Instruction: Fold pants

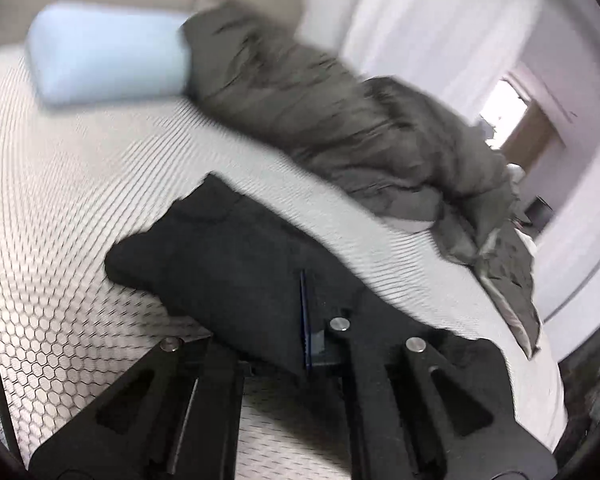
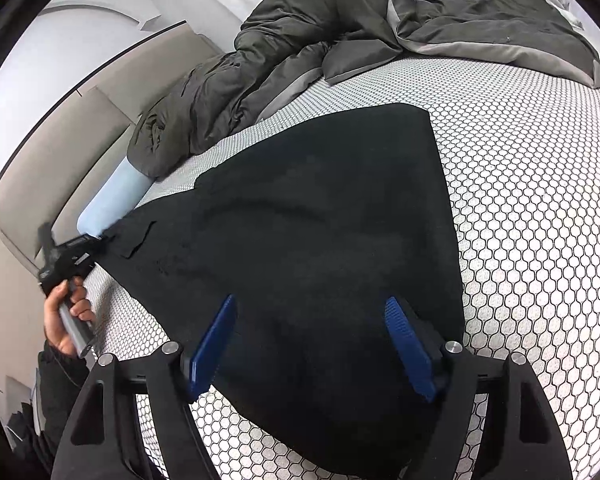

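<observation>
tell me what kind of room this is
Most likely a bedroom: the black pants lie on a mattress with a honeycomb cover, a rumpled grey duvet and a pale blue pillow sit by a padded headboard.

Black pants (image 2: pixel 308 232), soft matte fabric, folded and spread flat; one edge pinched between the left jaws, near end lying between the spread right jaws.

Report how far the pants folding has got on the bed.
Done: the black pants lie spread flat on the mattress, seemingly already doubled. In hand: the left claw is shut on one edge of the cloth; the right claw stands open over the near end. Left: carrying the fold over and smoothing it.
</observation>
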